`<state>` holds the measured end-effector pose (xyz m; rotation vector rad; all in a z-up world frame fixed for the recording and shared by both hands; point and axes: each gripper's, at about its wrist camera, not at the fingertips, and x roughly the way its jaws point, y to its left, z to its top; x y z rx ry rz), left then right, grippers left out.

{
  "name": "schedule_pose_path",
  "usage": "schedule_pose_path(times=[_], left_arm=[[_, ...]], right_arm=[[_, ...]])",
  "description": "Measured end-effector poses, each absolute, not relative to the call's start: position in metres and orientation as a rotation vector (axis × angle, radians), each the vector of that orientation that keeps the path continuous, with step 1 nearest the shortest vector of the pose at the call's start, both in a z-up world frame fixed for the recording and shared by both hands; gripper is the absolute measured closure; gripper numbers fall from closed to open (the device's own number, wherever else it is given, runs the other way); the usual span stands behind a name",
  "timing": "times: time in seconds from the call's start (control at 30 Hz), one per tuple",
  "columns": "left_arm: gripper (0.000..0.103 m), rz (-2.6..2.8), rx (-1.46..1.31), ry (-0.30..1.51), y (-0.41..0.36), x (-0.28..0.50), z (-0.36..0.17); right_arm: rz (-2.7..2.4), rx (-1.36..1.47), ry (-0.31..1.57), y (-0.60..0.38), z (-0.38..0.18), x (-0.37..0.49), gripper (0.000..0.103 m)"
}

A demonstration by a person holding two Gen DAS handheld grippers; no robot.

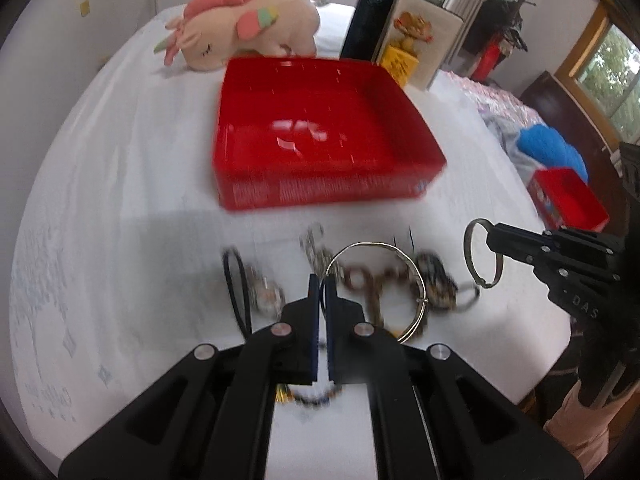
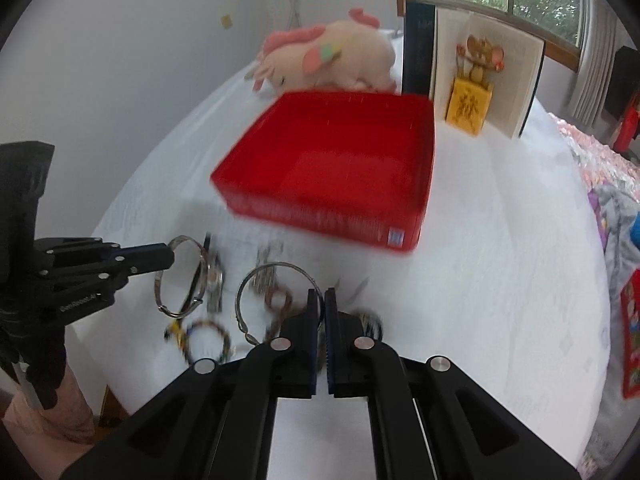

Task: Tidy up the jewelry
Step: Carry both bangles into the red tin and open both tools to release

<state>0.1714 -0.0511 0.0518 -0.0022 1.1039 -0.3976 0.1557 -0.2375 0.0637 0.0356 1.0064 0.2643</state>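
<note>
Up close, two black handheld grippers work over a white table (image 1: 120,184) scattered with jewelry. Seen from its own wrist camera, the left gripper (image 1: 322,284) has its blue-padded fingers pinched nearly together on the rim of a thin silver bangle (image 1: 374,245), which stands up from the tabletop. The right gripper (image 1: 490,236) reaches in from the right side of that view, its fingers closed on a second silver ring bangle (image 1: 472,256) that it holds above the surface.

Beneath and around both bangles lies a loose heap of jewelry (image 1: 372,280): a brown linked piece, dark beaded bracelets and a watch, all blurred. Just beyond the heap sits a shallow red tray (image 1: 320,196). Behind the tray, a pink plush toy (image 1: 248,28) lies on its side, beside an open picture book (image 1: 416,36) standing upright.
</note>
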Motion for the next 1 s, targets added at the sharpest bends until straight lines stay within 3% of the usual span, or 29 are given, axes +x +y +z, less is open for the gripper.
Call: schedule_pose_path(times=[0.17, 0.5, 0.73, 1.0], left_arm=[[0.102, -0.362, -0.009, 1.097, -0.061, 0.224, 0.063], [0.102, -0.274, -0.025, 1.178, -0.071, 0.33, 0.029], [0.101, -0.255, -0.026, 1.241, -0.077, 0.369, -0.005], [0.101, -0.25, -0.01, 1.272, -0.082, 0.383, -0.023]], right_arm=[[0.232, 0.042, 0.988, -0.241, 0.073, 0.202, 0.1], [0.147, 0.057, 1.059, -0.251, 0.041, 0.296, 0.1], [0.112, 0.05, 1.138, -0.255, -0.001, 0.333, 0.1], [0.082, -0.002, 1.147, -0.246, -0.013, 0.345, 0.1]])
